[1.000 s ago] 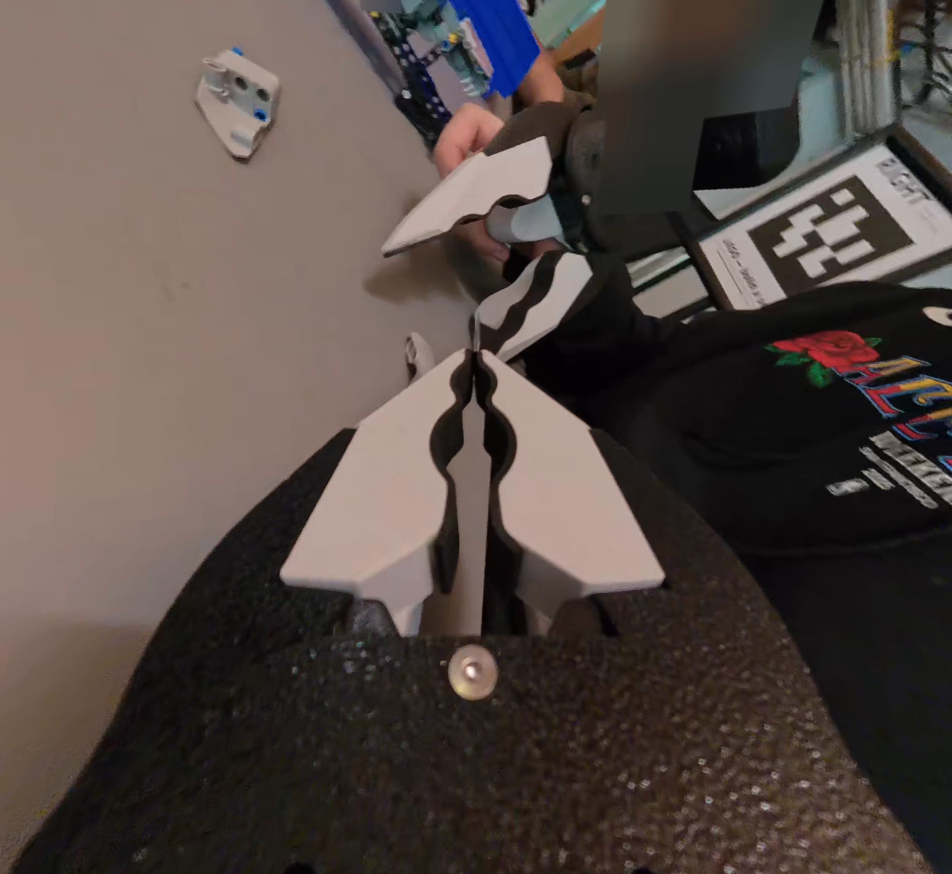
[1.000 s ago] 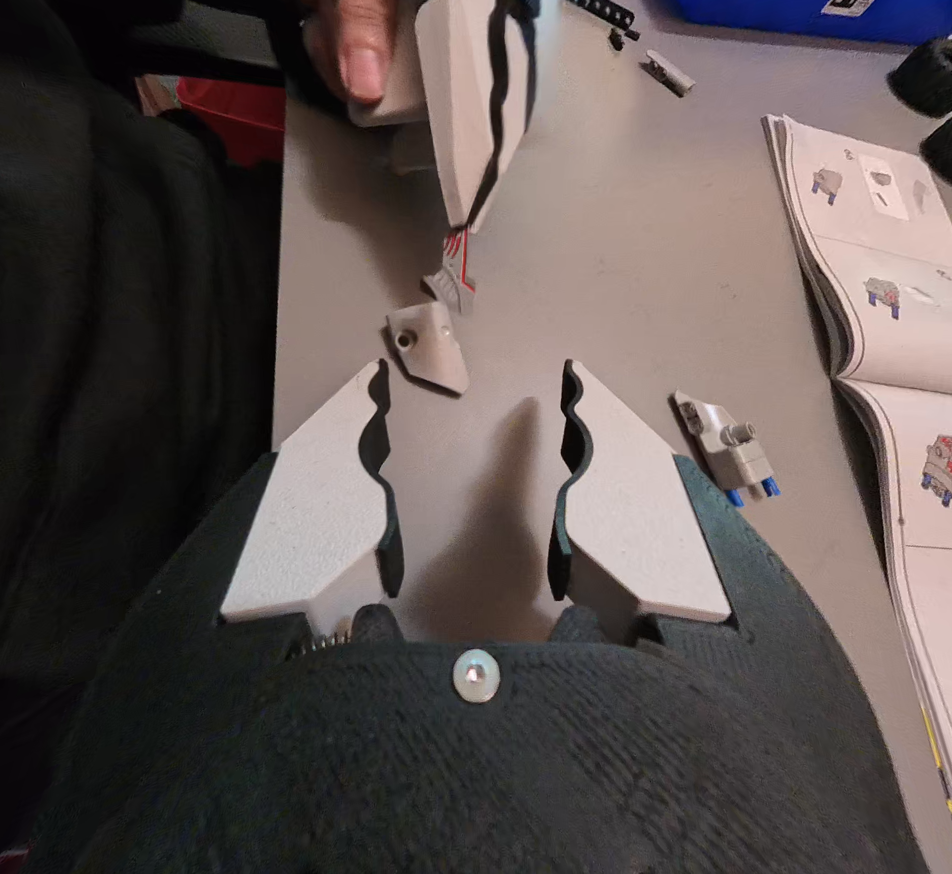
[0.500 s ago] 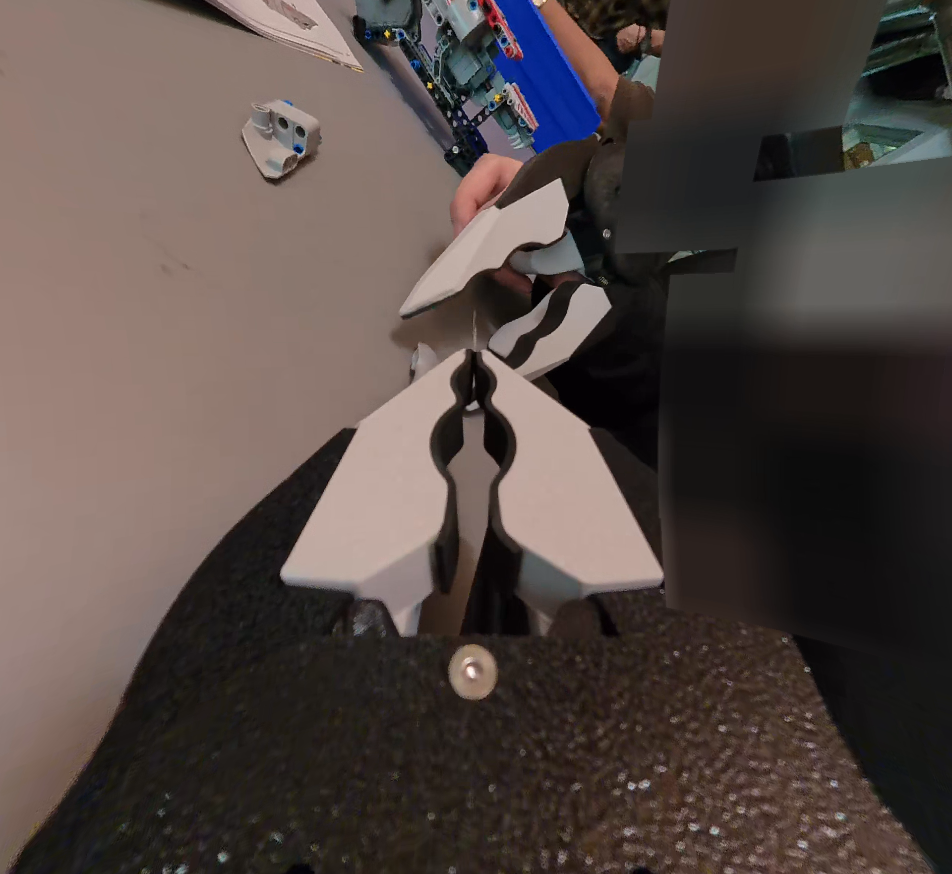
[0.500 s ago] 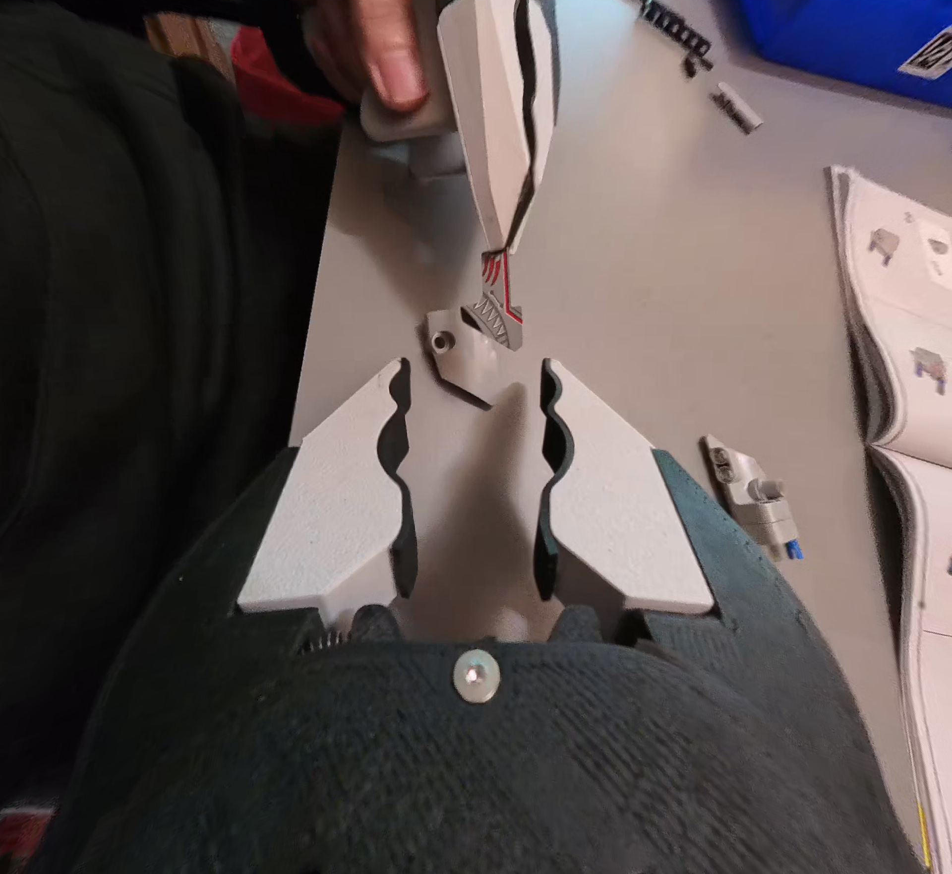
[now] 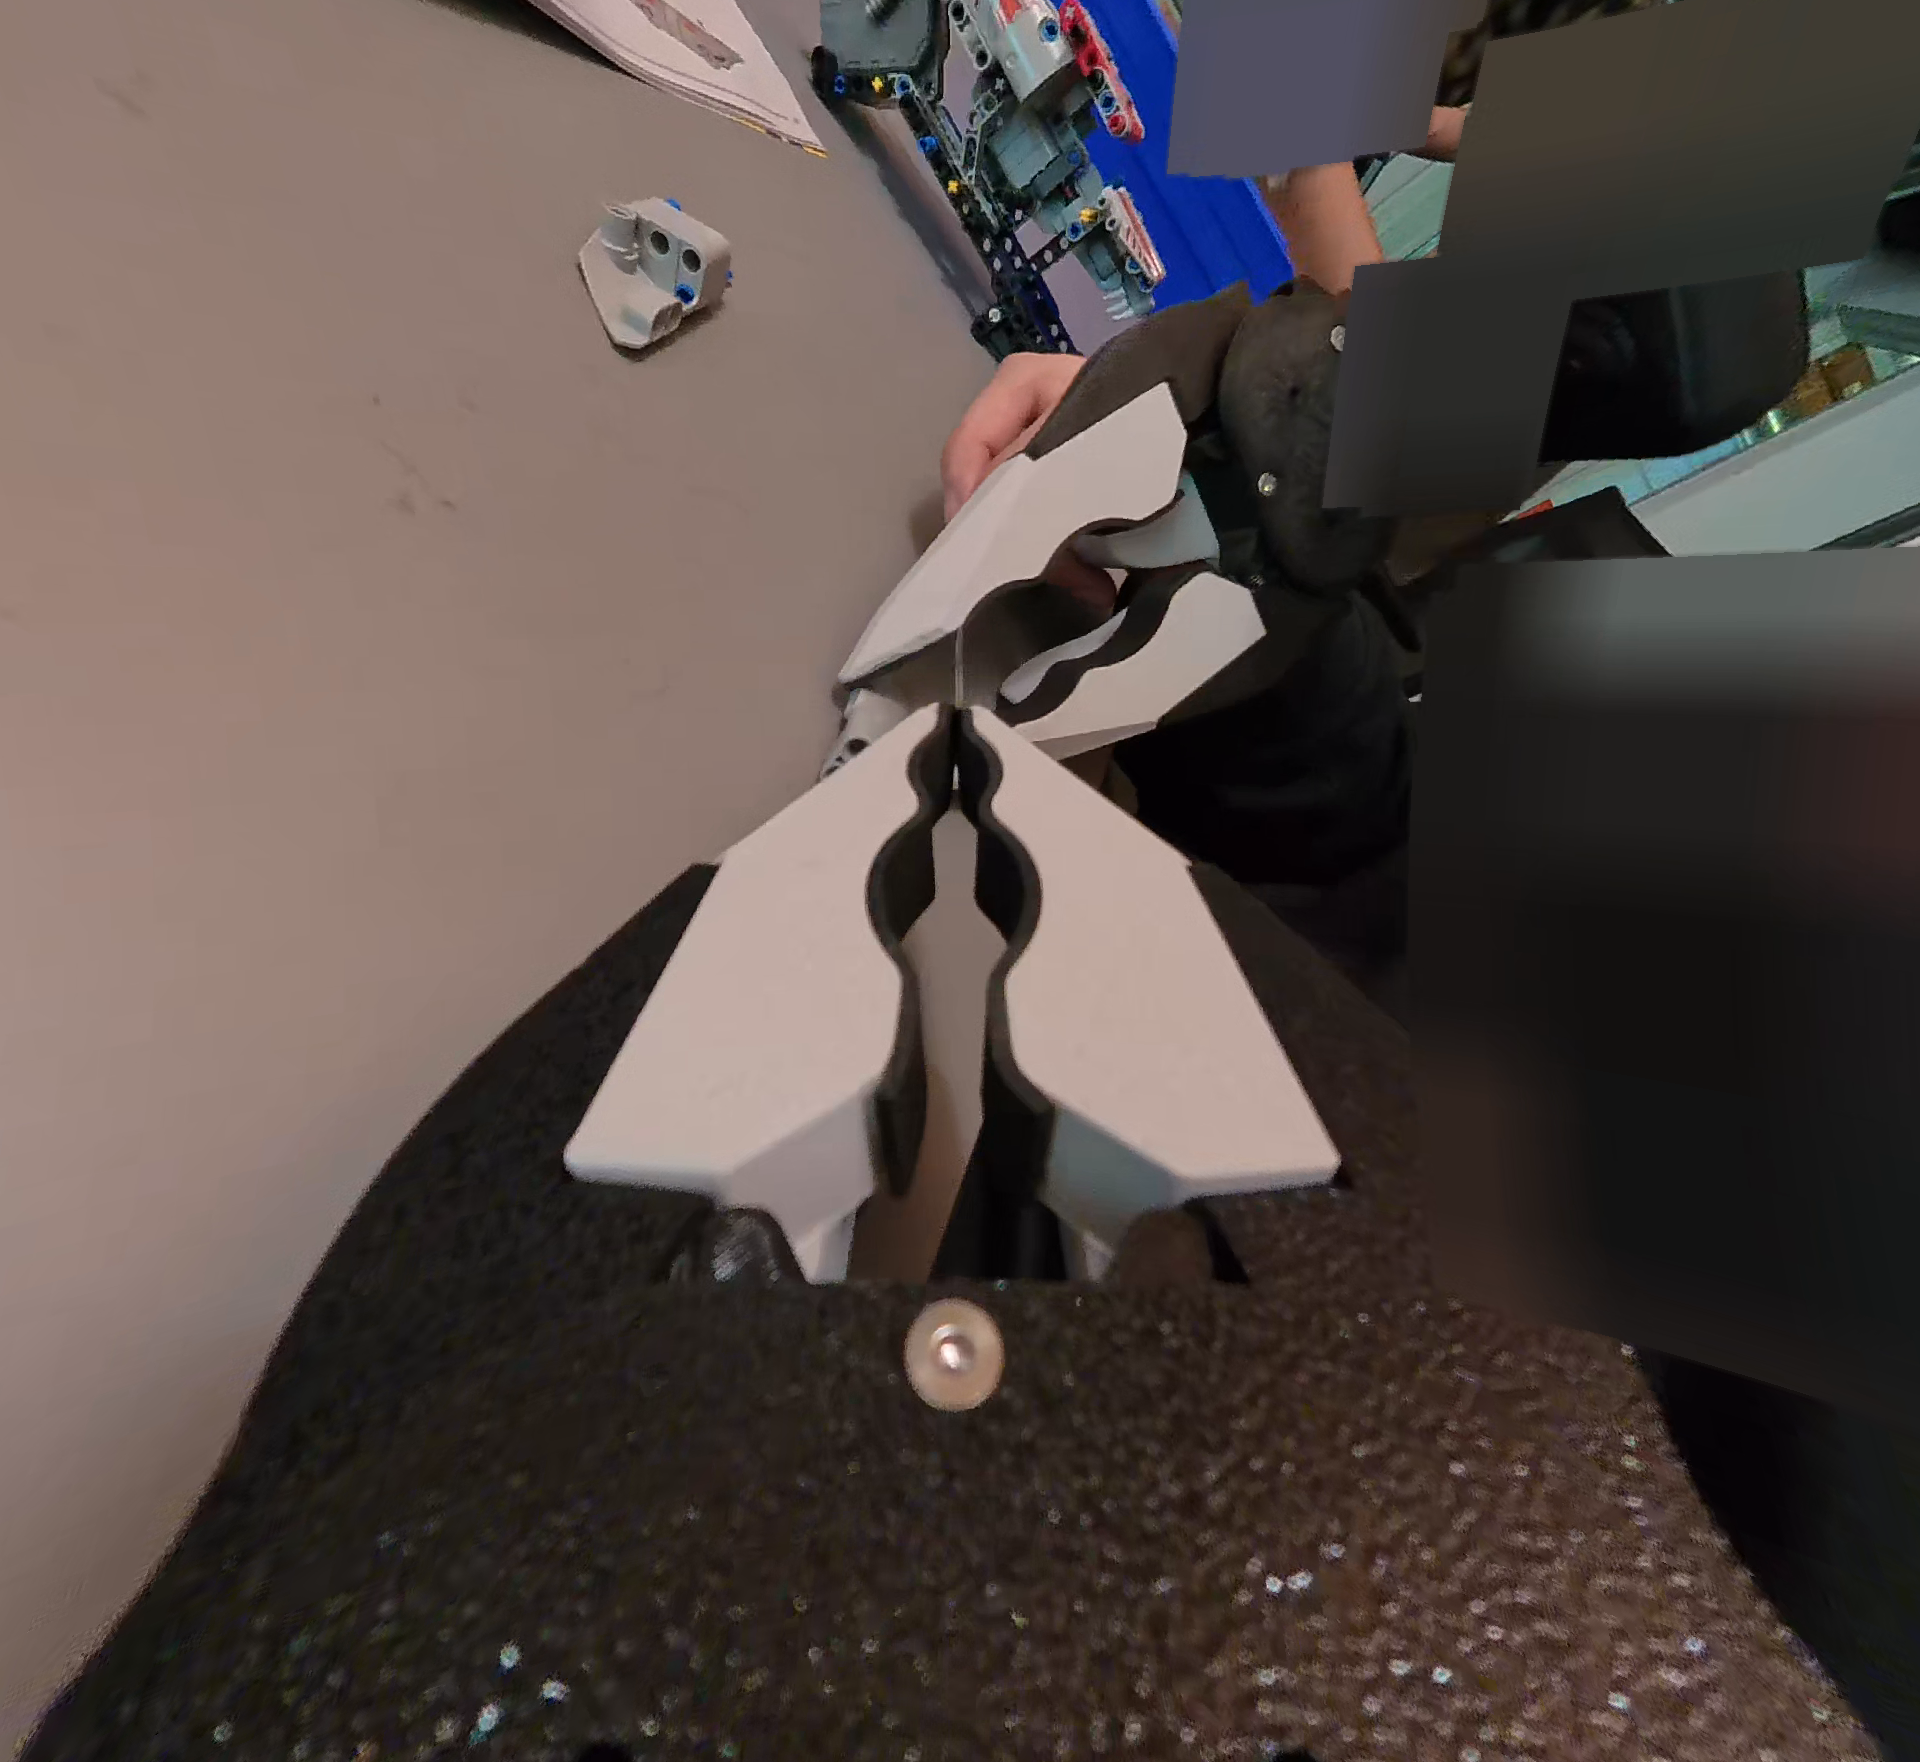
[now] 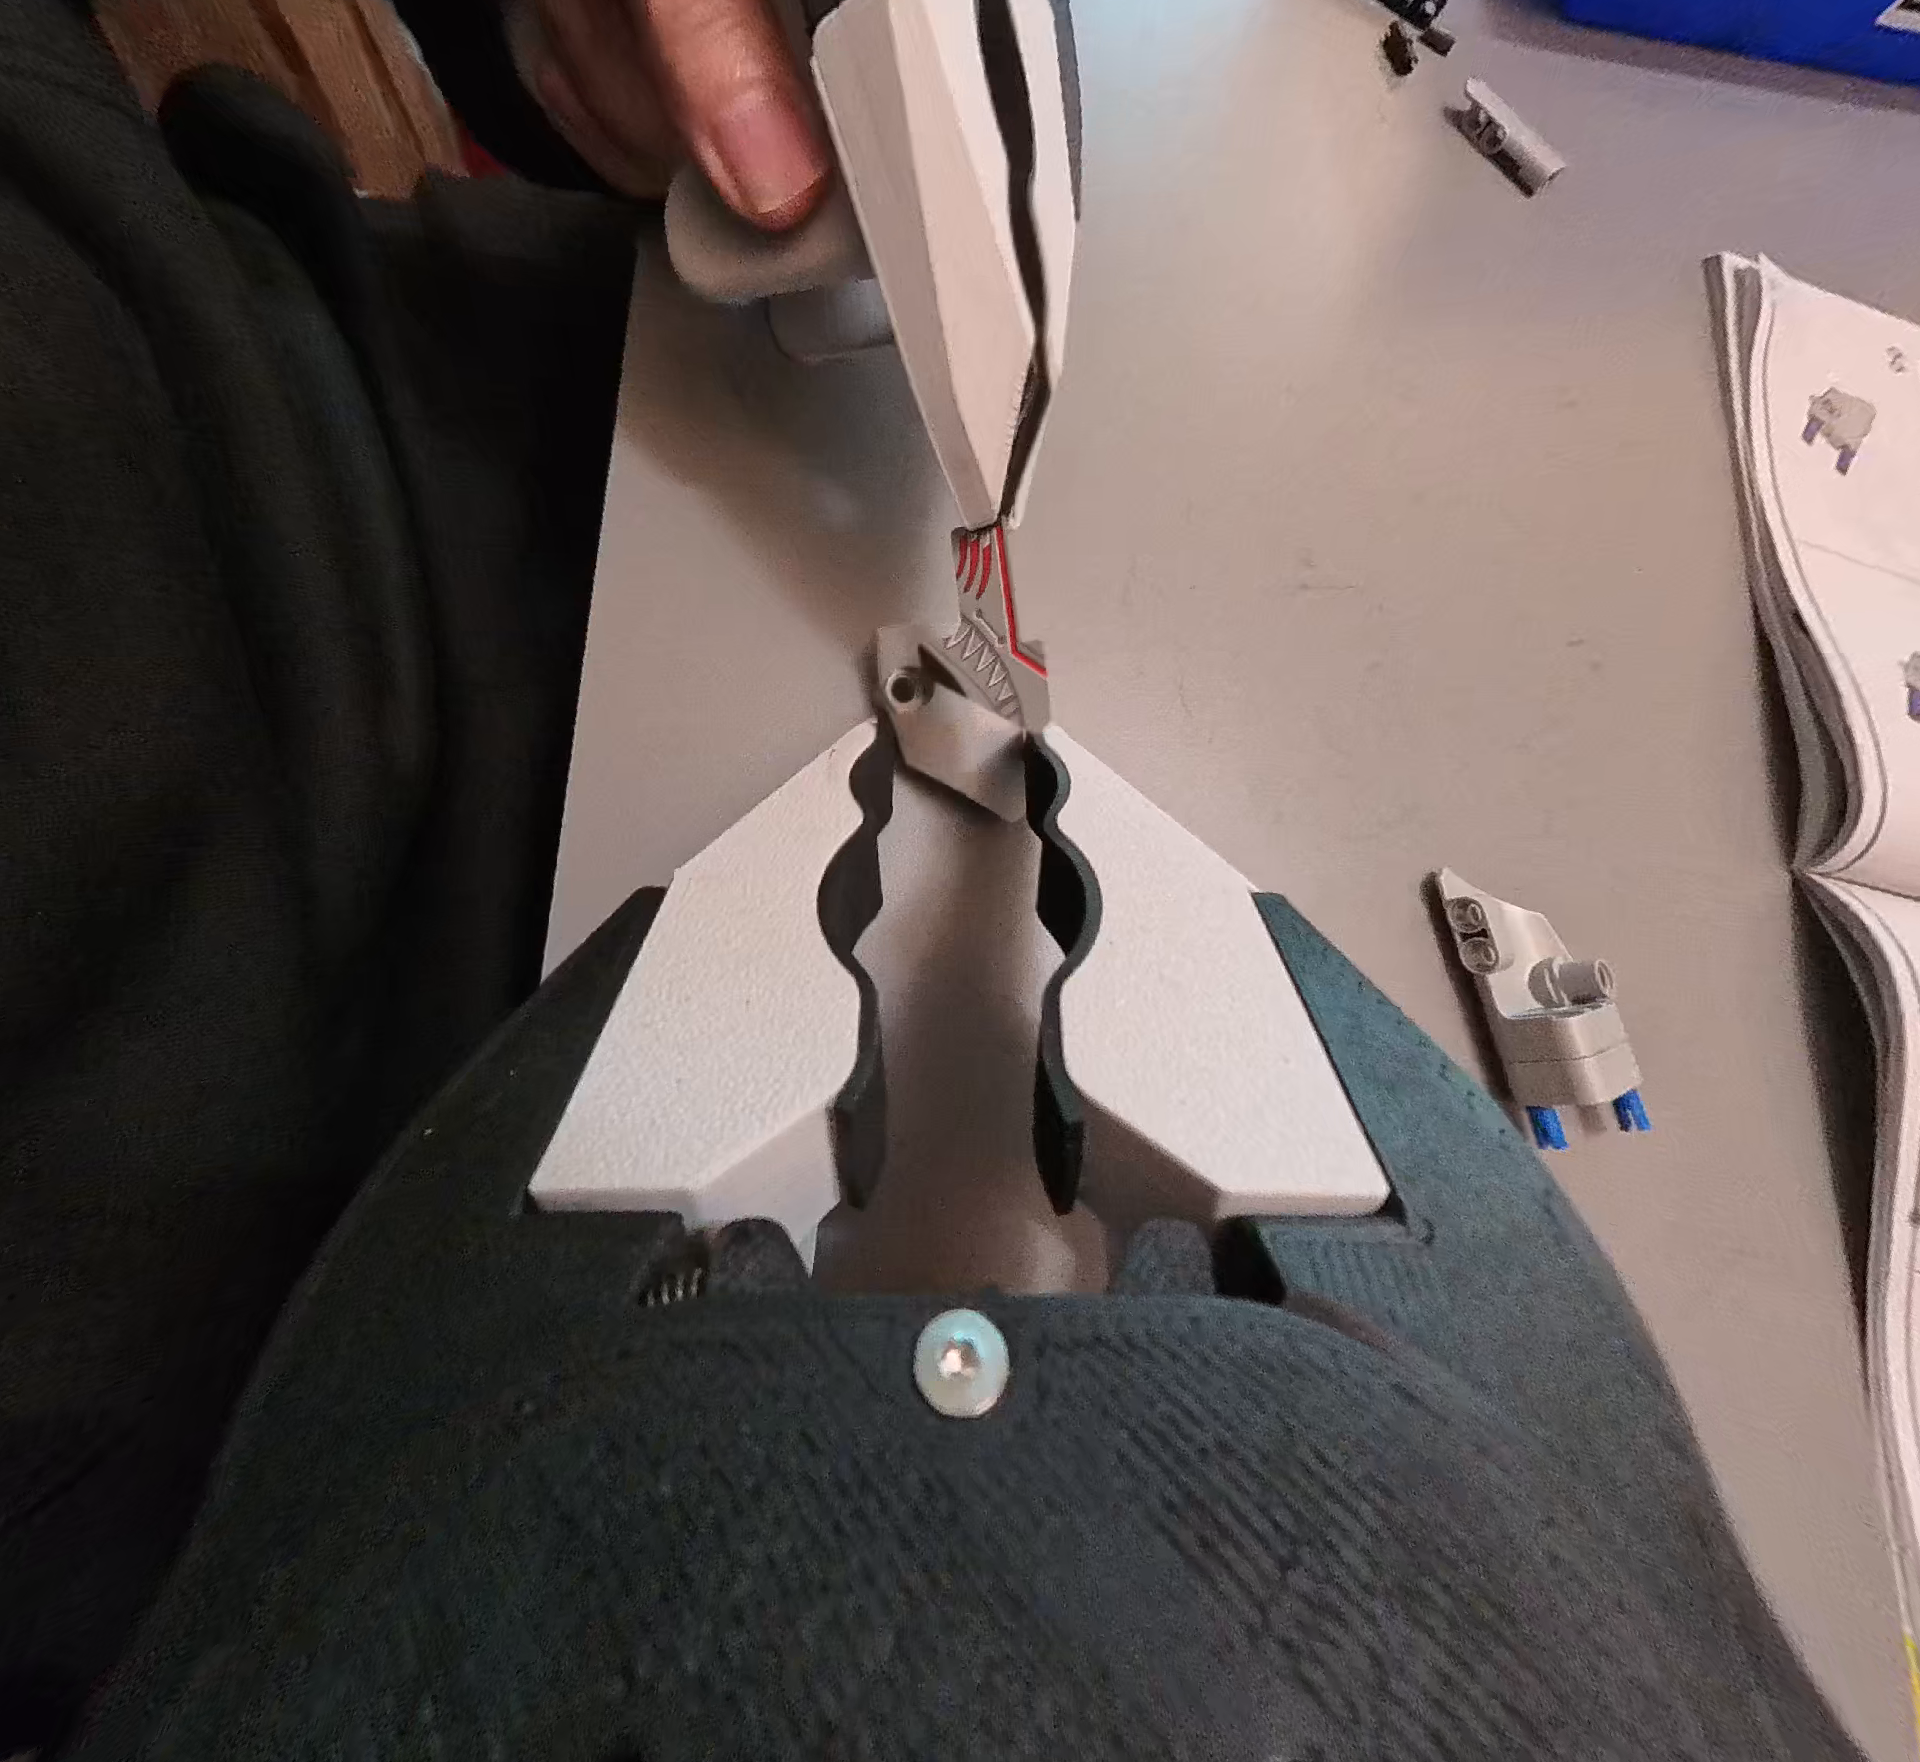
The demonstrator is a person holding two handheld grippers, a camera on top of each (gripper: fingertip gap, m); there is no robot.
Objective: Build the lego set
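Now the right gripper (image 6: 961, 756) has narrowed its jaws around the grey panel (image 6: 951, 741), fingertips flanking it, contact unconfirmed. Just ahead, the left gripper (image 6: 1013, 517) stays clamped on a thin printed sticker (image 6: 987, 611) touching that panel. Sticker application appears imminent.

A grey lego panel (image 6: 951, 741) lies on a grey table (image 6: 1351, 569), between the right gripper's (image 6: 961, 736) fingertips. Just beyond it, the left gripper (image 6: 1003, 523) pinches a thin sticker (image 6: 987, 616) that reaches the panel. Right of the panel lie a grey assembly (image 6: 1538, 995) and an open booklet (image 6: 1839, 569).
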